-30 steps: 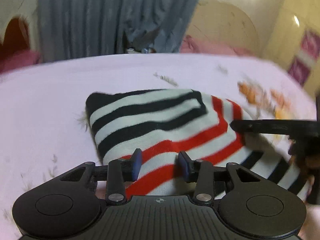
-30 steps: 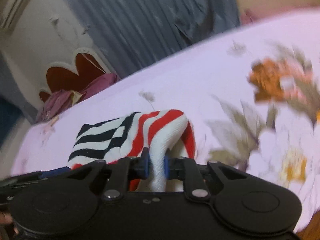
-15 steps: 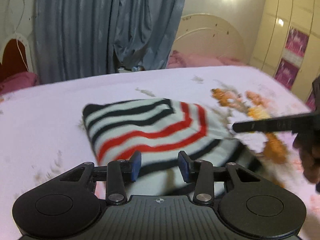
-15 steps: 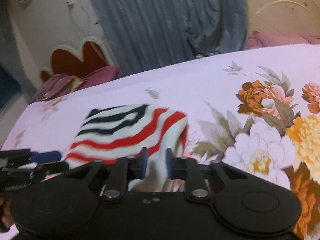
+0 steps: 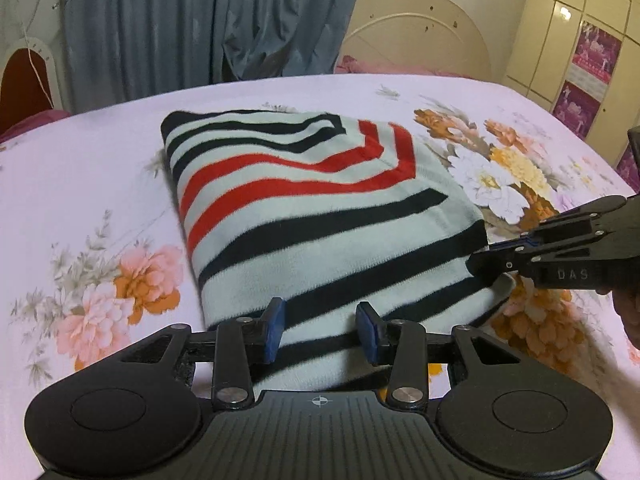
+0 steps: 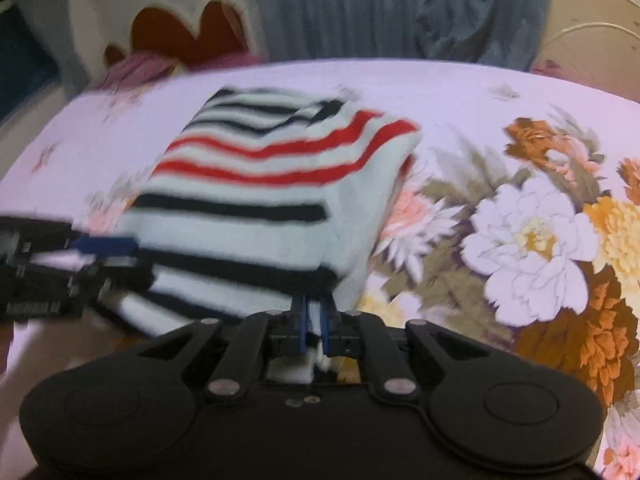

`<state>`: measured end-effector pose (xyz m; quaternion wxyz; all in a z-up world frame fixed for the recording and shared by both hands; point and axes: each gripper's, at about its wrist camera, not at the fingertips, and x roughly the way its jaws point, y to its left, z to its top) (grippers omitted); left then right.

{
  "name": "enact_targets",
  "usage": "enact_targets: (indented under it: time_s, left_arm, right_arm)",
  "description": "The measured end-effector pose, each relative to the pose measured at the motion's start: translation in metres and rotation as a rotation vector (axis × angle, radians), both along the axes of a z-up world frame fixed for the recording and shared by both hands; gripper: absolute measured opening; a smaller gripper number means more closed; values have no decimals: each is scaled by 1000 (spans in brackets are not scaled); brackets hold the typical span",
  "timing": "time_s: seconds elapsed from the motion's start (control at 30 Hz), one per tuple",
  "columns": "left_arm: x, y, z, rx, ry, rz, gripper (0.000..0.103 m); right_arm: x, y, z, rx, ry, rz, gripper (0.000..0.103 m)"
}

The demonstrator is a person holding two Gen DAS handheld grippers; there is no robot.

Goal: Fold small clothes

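Striped knit in white, black and red fills the left wrist view: the garment lies on the floral bedsheet as a compact, roughly square packet just ahead of the left gripper; its near edge passes between the 2 blue pads, which stand apart with cloth between them but not visibly pinched, so this gripper reads as open; off to its right the right gripper meets the packet's near right corner with its jaws closed.

From the right wrist view, blurred, the garment sits directly ahead and to the left of the right gripper; its jaws are nearly together on a thin white fold of the cloth; the left gripper shows at the far left against the packet's near edge.

My reading is that most of the folding is done, since the layers are stacked with the edges roughly square; what seems left is setting this last corner down, letting go and perhaps smoothing; whether other clothes wait cannot be told.
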<state>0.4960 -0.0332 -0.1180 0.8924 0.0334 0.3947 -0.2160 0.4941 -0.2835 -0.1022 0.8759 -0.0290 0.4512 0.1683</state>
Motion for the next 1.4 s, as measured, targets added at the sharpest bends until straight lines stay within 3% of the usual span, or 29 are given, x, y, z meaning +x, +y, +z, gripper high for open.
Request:
enact_targets:
  time_s: [0.07,0.2,0.3,0.37,0.4,0.43,0.53,0.57,0.6,0.7,0.77,0.87,0.93,0.97,1.0,1.03,1.1,1.2,1.3,1.33,1.4]
  left_arm:
    - [-6,4,4,-1,4,3,40]
    - [-19,12,24,-11,-87,46,41]
    - [-14,18,24,-28,-81,96,41]
    - [-14,22,21,-43,-71,128,41]
    - [-14,25,18,-52,-57,144,41]
    - [-13,27,14,-63,-37,159,41]
    - [-13,37,0,-142,18,213,46]
    - [-12,39,-5,-166,37,228,46]
    - [-11,41,-8,-177,55,242,46]
    - [-10,42,-4,-207,58,236,45]
    - [-9,38,-4,-141,51,225,45]
    - [-3,38,-11,-139,92,218,45]
    - [-6,39,-1,-136,52,212,46]
    - [-6,40,4,-132,24,220,52]
    - [-4,41,8,-134,7,229,60]
    - [-2,42,12,-143,-14,244,78]
    - [6,43,17,-172,-40,258,82]
    - [27,35,18,-201,-37,258,82]
    - [47,27,7,-222,25,275,81]
    - [50,25,3,-216,42,277,76]
    - [51,20,-6,-177,60,282,73]
  right_arm:
    - [-3,-5,5,15,-15,-14,9]
    - [-8,-18,34,87,-140,-73,15]
    - [3,-21,34,90,-147,-109,18]
    - [8,-24,29,89,-134,-160,33]
    - [9,-26,26,114,-117,-170,54]
    - [10,-29,21,152,-84,-170,59]
    - [16,-34,1,220,4,-189,52]
    - [17,-33,-4,232,25,-192,45]
    - [17,-30,-8,264,47,-174,23]
    - [10,-23,4,288,41,-138,14]
    - [8,-26,15,313,43,-120,14]
    - [19,-21,-12,193,121,-101,15]
    - [19,-23,-7,201,117,-80,18]
    - [17,-25,2,206,85,-79,20]
    - [14,-28,9,212,39,-94,32]
    - [13,-32,15,217,-8,-117,47]
    - [16,-41,20,264,-54,-144,40]
    - [39,-43,13,254,-34,-193,35]
    - [63,-40,-2,266,18,-238,30]
    - [64,-38,-3,289,14,-224,17]
    - [57,-30,6,291,-60,-144,12]
